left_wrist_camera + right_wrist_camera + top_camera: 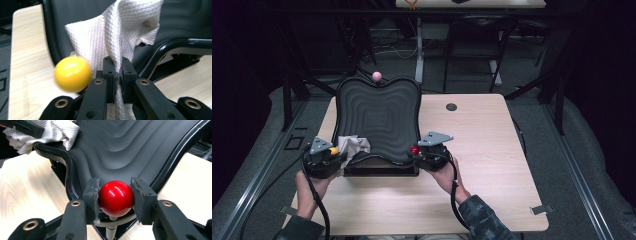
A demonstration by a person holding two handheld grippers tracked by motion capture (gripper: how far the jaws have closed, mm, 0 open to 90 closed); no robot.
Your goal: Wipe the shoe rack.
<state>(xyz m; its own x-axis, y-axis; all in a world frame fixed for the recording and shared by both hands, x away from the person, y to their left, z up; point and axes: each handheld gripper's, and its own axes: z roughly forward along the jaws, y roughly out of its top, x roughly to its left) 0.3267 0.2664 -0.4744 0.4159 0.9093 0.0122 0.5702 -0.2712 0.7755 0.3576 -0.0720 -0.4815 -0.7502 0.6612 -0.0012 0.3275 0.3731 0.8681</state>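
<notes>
A black ribbed panel with a glossy rim lies on the wooden table. My left gripper is at its near left corner, jaws shut on a white waffle-weave cloth that drapes over the panel's edge. A yellow ball knob sits just left of the left gripper. My right gripper is at the near right corner, its pads pressed on both sides of a red ball knob on a short stem. The cloth lies across the panel.
A pink ball knob stands at the panel's far edge. A dark round grommet is set in the table to the right of the panel. Another table stands behind, with a strip of tape at the near right corner.
</notes>
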